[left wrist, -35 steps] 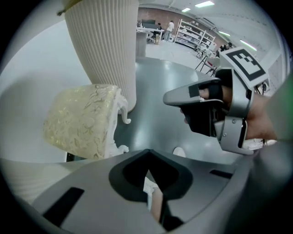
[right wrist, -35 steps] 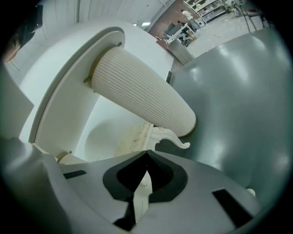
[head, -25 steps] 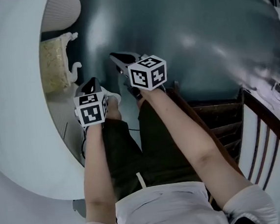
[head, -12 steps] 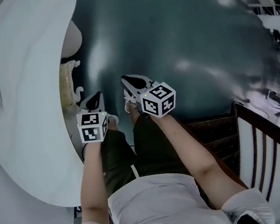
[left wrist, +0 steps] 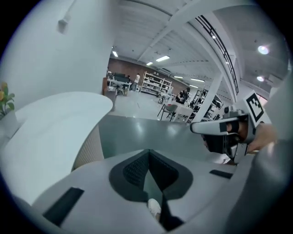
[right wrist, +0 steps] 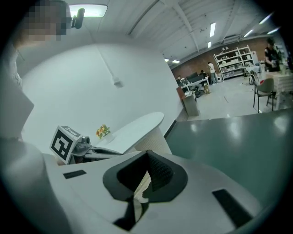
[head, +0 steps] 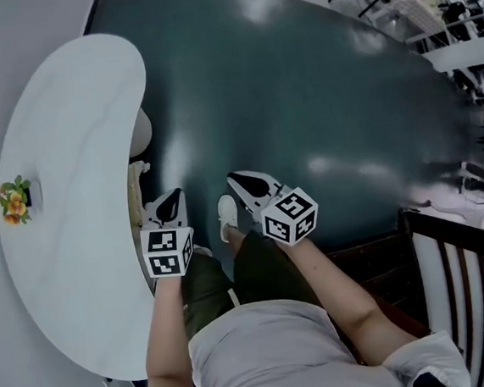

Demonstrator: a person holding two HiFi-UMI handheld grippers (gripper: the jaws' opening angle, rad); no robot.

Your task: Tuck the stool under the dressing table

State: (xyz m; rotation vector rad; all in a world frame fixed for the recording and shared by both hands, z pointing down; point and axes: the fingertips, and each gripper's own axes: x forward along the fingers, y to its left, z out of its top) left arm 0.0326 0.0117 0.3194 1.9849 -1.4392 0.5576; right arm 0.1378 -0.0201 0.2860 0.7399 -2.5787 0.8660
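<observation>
Raised: left claw (head: 171, 204), right claw (head: 245, 184) | stool (head: 136, 194) down beside left claw

Stool (head: 135, 192) almost wholly hidden beneath the white dressing table (head: 77, 247); only a cream sliver shows. Dark wooden chair (head: 461, 238) cut off at the right edge. Distant shelves (left wrist: 155, 84) too small to make out.

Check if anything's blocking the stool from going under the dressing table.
Nothing visible does. In the head view the stool sits almost wholly beneath the dressing table top, with only a sliver showing at its edge, beside the ribbed pedestal. The left gripper and right gripper are shut and empty.
</observation>
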